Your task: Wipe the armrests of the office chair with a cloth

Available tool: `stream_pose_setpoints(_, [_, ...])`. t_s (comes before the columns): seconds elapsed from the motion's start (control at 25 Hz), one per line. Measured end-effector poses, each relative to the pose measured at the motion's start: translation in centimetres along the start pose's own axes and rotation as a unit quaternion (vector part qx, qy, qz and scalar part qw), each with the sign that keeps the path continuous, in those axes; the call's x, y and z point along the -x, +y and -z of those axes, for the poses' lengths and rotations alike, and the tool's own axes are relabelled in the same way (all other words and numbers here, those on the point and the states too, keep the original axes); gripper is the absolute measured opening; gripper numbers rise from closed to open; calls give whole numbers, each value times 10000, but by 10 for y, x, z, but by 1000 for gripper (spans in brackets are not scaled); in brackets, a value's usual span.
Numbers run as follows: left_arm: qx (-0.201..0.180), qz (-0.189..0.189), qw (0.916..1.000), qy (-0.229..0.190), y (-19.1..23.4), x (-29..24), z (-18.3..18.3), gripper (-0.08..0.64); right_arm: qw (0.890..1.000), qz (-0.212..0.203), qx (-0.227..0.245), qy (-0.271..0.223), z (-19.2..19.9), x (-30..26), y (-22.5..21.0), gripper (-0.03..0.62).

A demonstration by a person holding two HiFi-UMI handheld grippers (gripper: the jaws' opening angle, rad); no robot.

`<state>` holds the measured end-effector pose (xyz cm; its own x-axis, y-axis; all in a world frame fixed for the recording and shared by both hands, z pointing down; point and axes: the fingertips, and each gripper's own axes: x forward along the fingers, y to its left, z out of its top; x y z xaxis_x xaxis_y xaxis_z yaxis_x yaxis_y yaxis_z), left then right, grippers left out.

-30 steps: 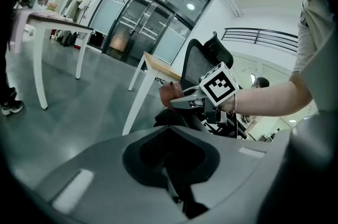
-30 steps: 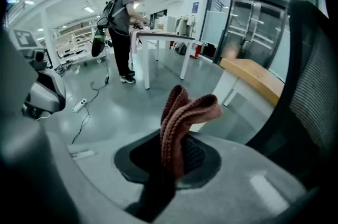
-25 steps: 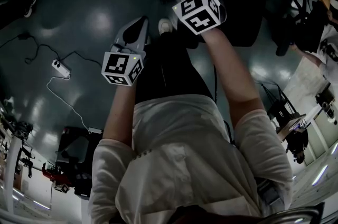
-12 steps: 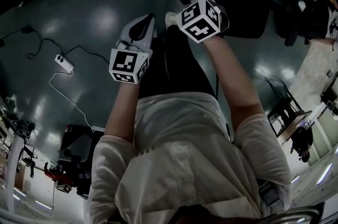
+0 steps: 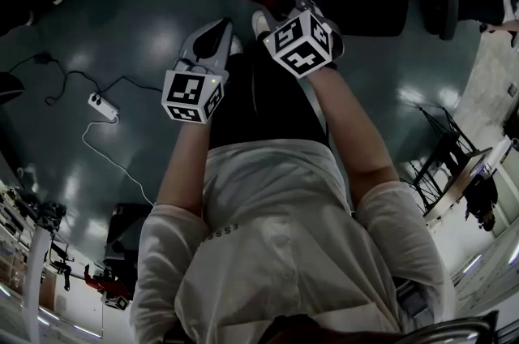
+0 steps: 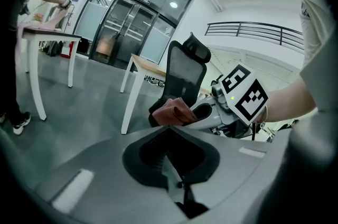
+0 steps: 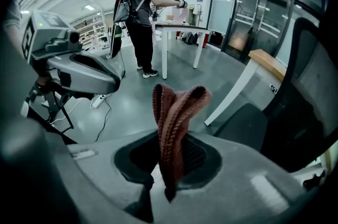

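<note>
Your left gripper (image 5: 217,32) is clamped shut on nothing and just rides along beside the other one, which makes sense since it's the spare while the other does the wiping. Next over, your right gripper (image 6: 194,111) is pinching the reddish knit cloth (image 7: 177,106) by its lower end. Most of the cloth sticks out past the jaws, free to drag over a surface. The office chair (image 6: 185,72) sits just ahead on the right. The cloth is near it but not touching, I'd say. Can't really pick out an armrest, so my guess is you're on the approach and no wiping is happening yet.
</note>
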<state>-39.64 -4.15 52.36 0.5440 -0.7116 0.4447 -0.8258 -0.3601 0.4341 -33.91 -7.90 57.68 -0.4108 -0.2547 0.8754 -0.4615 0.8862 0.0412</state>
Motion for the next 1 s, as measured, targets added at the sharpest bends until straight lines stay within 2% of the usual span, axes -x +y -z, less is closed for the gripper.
stream_pose_setpoints(0.32, [-155,170,9997,-58,-12,9,-3,17,9964,-221,-815,-42,27,18,42,49])
stream_pose_setpoints(0.4, [-188,208,9996,-53,-23,10,-6,17,9926,-287,-1153,-246,28,32,42,49])
stream_pose_setpoints(0.48, [-197,237,9995,-88,-32,13,-14,17,9854,-232,-1547,-671,22,50,36,49])
stream_pose_setpoints(0.56, [-237,247,9992,-195,-38,19,-28,17,9725,-68,-1990,-1207,14,73,24,49])
stream_pose_setpoints(0.72, [-567,330,9970,-421,-65,25,-66,17,9304,377,-2890,-2223,15,141,-11,49])
stream_pose_setpoints(0.8, [-762,449,9946,-539,-87,23,-84,16,9165,735,-3014,-2527,29,177,-31,49])
stream_pose_setpoints(1.0, [-1186,886,9857,-801,-170,4,-114,16,8920,1518,-3119,-2899,89,264,-67,49])
